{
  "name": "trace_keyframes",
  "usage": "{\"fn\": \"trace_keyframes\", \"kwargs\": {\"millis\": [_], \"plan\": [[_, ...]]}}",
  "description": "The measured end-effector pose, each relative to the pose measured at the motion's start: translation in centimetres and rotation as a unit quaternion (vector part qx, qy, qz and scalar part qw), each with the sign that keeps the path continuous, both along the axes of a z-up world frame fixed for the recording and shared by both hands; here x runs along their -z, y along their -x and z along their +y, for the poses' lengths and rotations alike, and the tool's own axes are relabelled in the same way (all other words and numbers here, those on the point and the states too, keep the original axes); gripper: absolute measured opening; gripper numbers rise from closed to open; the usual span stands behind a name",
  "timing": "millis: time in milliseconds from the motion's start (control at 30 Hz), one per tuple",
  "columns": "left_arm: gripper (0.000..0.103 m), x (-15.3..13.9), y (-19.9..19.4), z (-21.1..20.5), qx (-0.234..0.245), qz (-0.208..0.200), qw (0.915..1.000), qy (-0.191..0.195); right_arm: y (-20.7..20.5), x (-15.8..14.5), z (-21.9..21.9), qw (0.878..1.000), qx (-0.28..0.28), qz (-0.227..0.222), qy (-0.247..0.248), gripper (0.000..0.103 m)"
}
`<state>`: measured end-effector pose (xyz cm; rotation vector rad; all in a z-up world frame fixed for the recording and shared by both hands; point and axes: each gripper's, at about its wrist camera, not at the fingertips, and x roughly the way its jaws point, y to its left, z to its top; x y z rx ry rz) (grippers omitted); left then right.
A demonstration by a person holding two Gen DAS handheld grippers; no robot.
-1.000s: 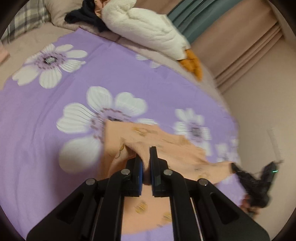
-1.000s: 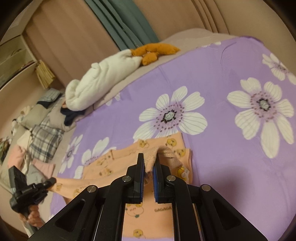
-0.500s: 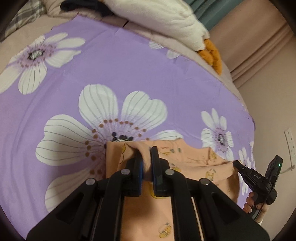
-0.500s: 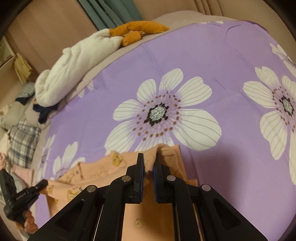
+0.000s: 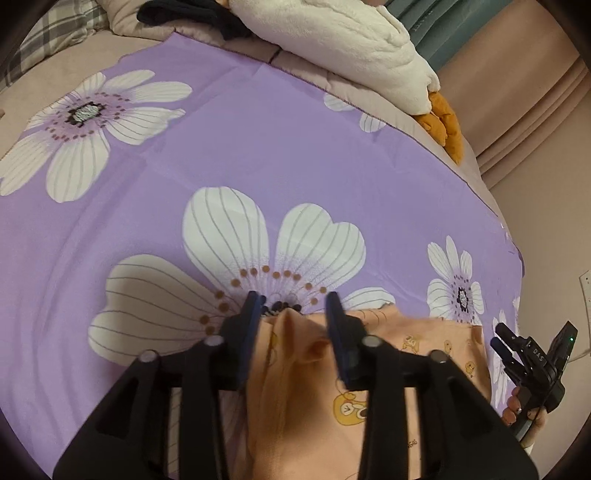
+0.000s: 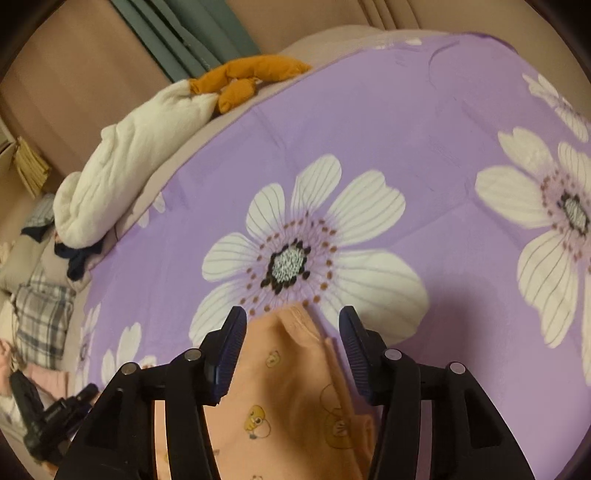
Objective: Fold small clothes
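Observation:
A small peach garment (image 5: pixel 413 354) printed with yellow cartoon chicks lies on the purple flowered sheet (image 5: pixel 258 155). My left gripper (image 5: pixel 293 301) hovers over one corner of it, jaws opening; a raised ridge of the cloth stands between the fingers, and the pads are clear of it. In the right wrist view the garment (image 6: pixel 284 387) shows its other corner, peaked between the fingers of my right gripper (image 6: pixel 291 315), whose jaws are opening too and do not press the cloth. Each view shows the other gripper at its edge: the right one (image 5: pixel 508 345), the left one (image 6: pixel 86 393).
A white plush blanket (image 5: pixel 343 44) and an orange plush item (image 5: pixel 447 125) lie along the sheet's far edge, with dark clothing (image 5: pixel 192 14) and a plaid pillow (image 6: pixel 42 321) beyond. Green curtains (image 6: pixel 181 37) hang behind. The sheet (image 6: pixel 424 122) stretches flat ahead of the garment.
Both grippers carried the garment's corners forward and down onto the sheet, then opened and let the cloth go. The garment now lies folded over itself.

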<state>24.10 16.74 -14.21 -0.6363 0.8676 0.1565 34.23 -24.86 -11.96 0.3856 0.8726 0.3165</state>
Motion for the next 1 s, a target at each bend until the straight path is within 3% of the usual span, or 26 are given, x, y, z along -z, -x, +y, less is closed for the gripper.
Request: {"fn": "trace_keyframes", "kwargs": {"millis": [33,133,333,400,433,467,500,667,867,1000], "plan": [[0.054,-0.1,0.2,0.1,-0.003,-0.001,1.0,-0.004,0.1,-0.1,-0.2,1.0,0.001,-0.001,0.004,0.052],[0.06,-0.7,1.2,0.3,0.004,-0.015,0.9999,-0.006,-0.1,0.2,-0.6,1.0,-0.004,0.002,0.02,0.052],[0.061,0.7,1.1,-0.9,0.03,0.007,0.9993,-0.021,-0.7,2.4,0.6,0.997,-0.025,0.028,0.071,0.05],[0.057,1.6,0.8,-1.3,0.033,0.019,0.999,-0.024,-0.7,3.0,0.9,0.996,-0.036,0.045,0.072,0.029],[0.047,1.9,0.8,-1.4,0.034,0.022,0.9989,-0.022,-0.7,3.1,1.0,0.996,-0.038,0.045,0.071,0.023],[0.043,2.3,0.7,-1.5,0.037,0.026,0.9988,-0.021,-0.6,3.1,1.1,0.996,-0.044,0.044,0.065,0.01],[0.041,2.6,0.7,-1.5,0.038,0.031,0.9986,-0.022,-0.6,3.0,1.2,0.996,-0.044,0.04,0.064,0.007],[0.041,2.9,0.8,-1.4,0.038,0.03,0.9985,-0.026,0.1,1.6,1.0,0.998,-0.031,0.01,0.062,0.007],[0.044,2.9,1.3,-1.6,0.037,0.037,0.9981,-0.032,-0.3,3.2,1.9,0.994,-0.029,0.021,0.104,0.007],[0.059,2.0,2.6,-1.6,0.034,0.041,0.9982,-0.03,0.5,2.5,2.2,0.99,-0.017,0.011,0.136,0.007]]}}
